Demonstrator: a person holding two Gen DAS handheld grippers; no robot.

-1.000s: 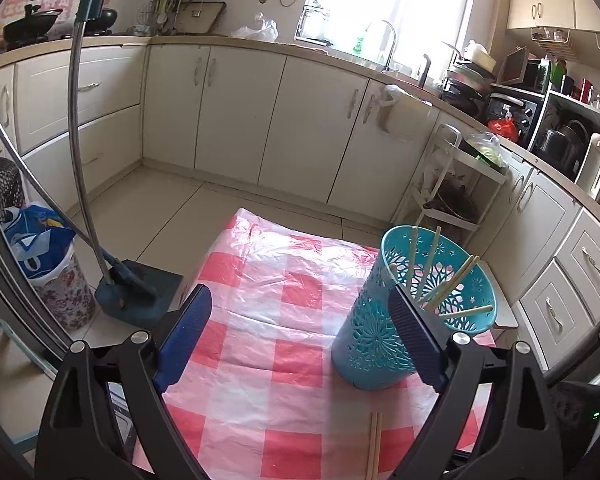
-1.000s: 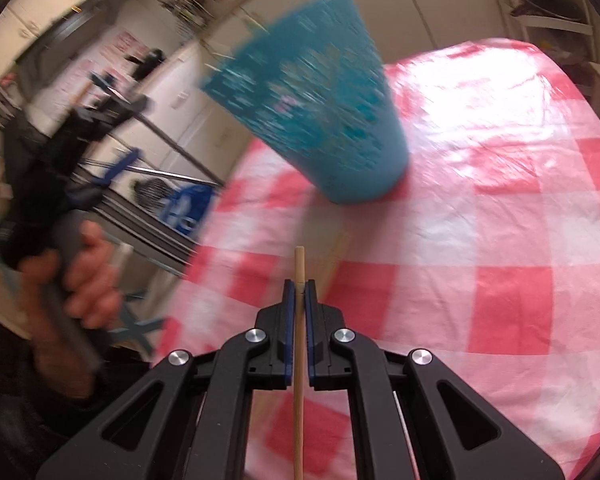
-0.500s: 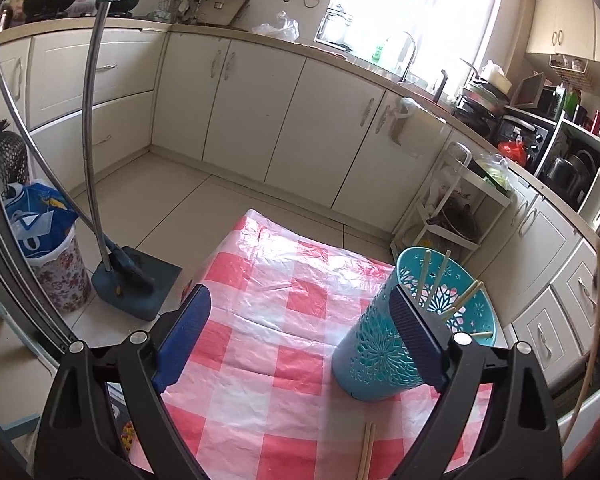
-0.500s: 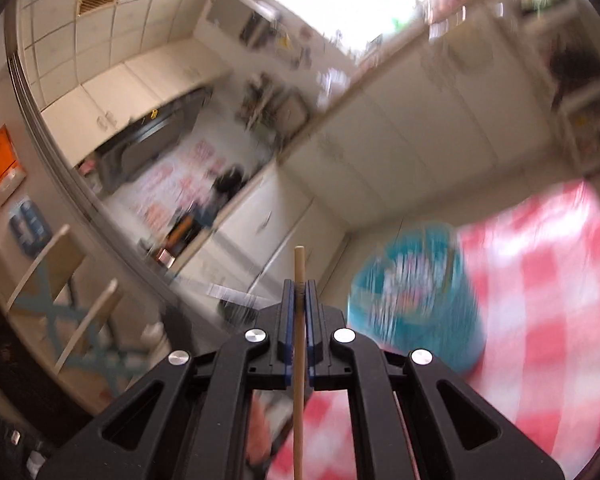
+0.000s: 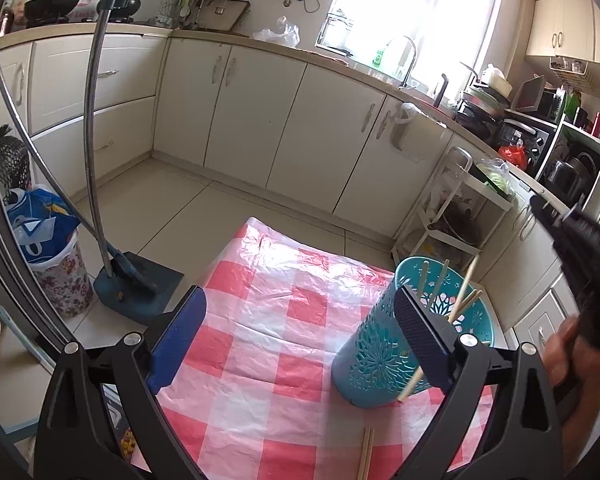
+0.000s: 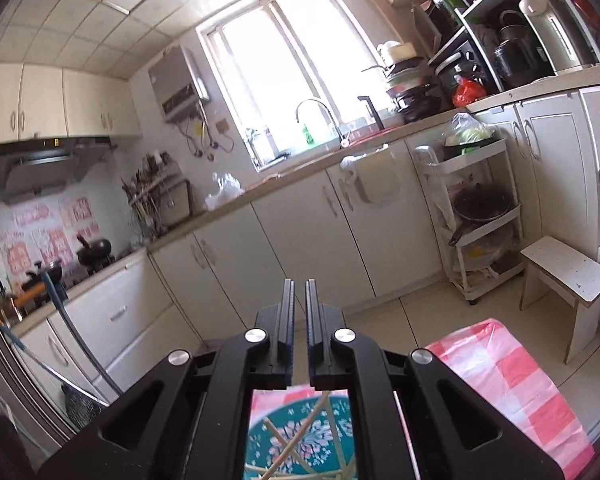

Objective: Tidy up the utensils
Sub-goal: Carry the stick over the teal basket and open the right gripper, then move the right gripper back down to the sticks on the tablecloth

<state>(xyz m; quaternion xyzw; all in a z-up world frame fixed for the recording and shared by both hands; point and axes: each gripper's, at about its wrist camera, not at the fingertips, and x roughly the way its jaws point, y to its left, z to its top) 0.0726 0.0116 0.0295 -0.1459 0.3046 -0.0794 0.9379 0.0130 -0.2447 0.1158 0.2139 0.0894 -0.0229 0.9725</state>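
Checked tablecloth (image 5: 260, 320): basket (image 5: 376, 360) stocked; loose chopsticks (image 5: 366, 452) at its 6 o'clock. Left gripper (image 5: 296, 300) jaws wide, empty. Right gripper (image 6: 299, 284) jaws nearly closed, nothing seen between. Recommended: open first, then pinch mid-shaft.

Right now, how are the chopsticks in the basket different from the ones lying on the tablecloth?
The basket chopsticks stand leaning in the teal basket; the loose chopsticks lie flat on the checked tablecloth. The basket chopsticks fan apart; the loose chopsticks lie side by side. Both are pale wooden sticks.
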